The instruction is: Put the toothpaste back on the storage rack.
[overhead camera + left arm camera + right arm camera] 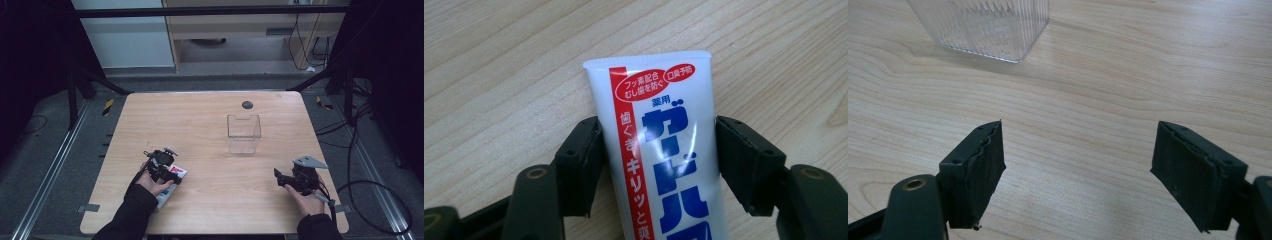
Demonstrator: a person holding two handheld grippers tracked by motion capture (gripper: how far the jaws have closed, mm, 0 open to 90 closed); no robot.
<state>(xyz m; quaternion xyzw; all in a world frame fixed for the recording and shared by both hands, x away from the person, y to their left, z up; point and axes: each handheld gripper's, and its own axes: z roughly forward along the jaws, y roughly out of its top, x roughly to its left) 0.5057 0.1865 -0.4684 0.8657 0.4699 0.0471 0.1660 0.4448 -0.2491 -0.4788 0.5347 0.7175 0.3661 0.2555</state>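
Toothpaste tube [664, 150] lies flat on the tabletop [499, 75] between the left gripper [656, 165] pads, which seem to touch its sides; the high view hides this contact. Right gripper [1078, 170] stands wide with nothing inside, near the clear box [983, 25].

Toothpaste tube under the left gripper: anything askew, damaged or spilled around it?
Nothing stands out. The toothpaste tube lies flat and intact on the table between the left gripper jaws; the clear container stands upright.

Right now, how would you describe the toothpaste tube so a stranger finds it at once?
On the wooden table, look near the front left corner. The toothpaste tube lies flat between the jaws of the left gripper. It is white, with a red stripe and blue Japanese letters.
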